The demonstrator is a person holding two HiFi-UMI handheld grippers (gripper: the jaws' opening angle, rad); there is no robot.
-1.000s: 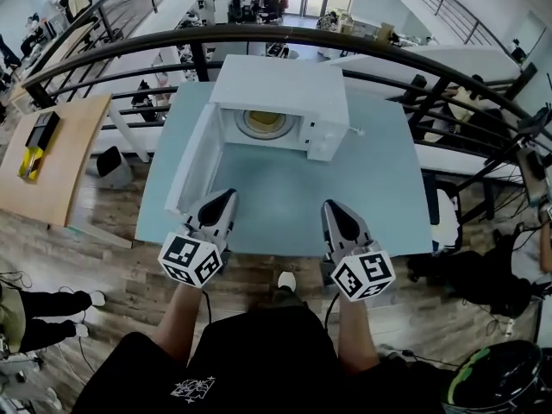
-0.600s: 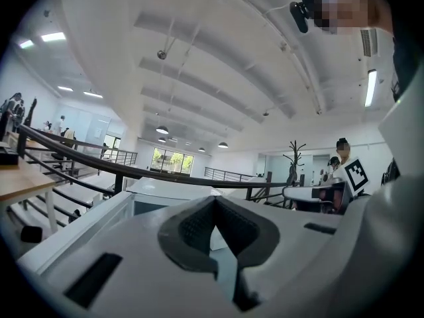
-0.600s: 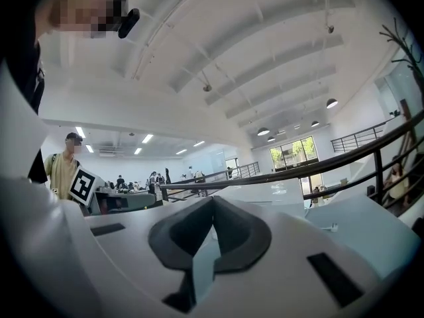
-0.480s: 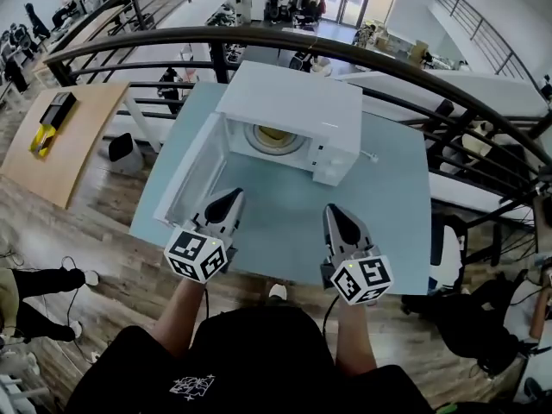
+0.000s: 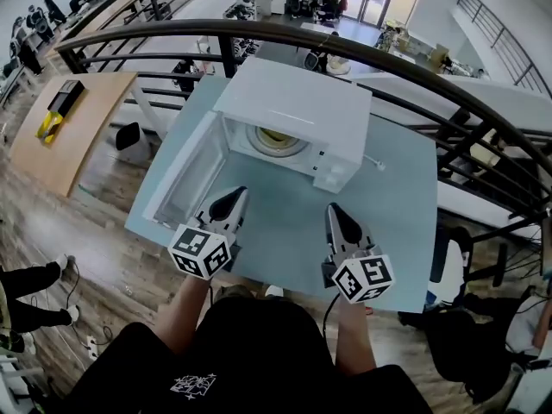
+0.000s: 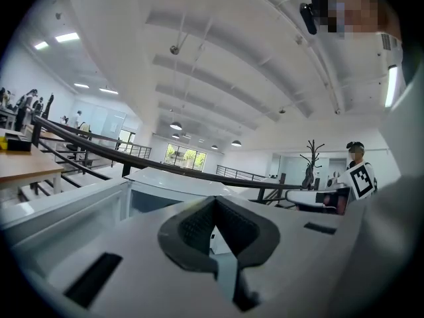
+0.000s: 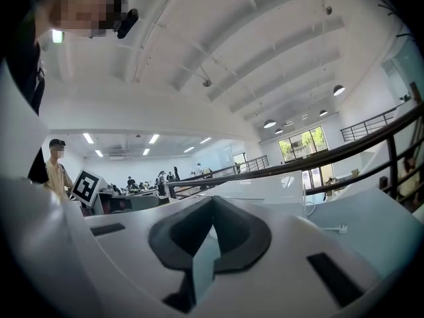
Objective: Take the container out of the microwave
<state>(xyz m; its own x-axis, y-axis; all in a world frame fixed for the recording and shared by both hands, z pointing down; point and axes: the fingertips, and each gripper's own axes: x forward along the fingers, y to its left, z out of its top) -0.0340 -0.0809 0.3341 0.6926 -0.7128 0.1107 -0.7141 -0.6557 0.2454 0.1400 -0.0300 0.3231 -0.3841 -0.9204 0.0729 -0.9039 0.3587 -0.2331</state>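
Note:
A white microwave (image 5: 297, 102) stands at the back of the light blue table (image 5: 388, 205), its door (image 5: 183, 178) swung open to the left. Inside its cavity sits a round yellowish container (image 5: 276, 138), partly hidden by the top. My left gripper (image 5: 233, 197) hovers just in front of the open door, jaws shut and empty. My right gripper (image 5: 334, 210) hangs over the table in front of the microwave's control panel, also shut and empty. In the left gripper view the microwave (image 6: 159, 187) lies beyond the left gripper (image 6: 213, 203). In the right gripper view the right gripper (image 7: 212, 203) points past the microwave (image 7: 265, 187).
A white cord with a plug (image 5: 378, 164) lies on the table right of the microwave. A black curved railing (image 5: 414, 67) runs behind the table. A wooden table (image 5: 60, 136) with a yellow item stands at the left, over wood flooring.
The head view has shifted, so the microwave now sits nearer and more to the right. Both grippers stay shut in front of it, with the left one slightly closer to the open door.

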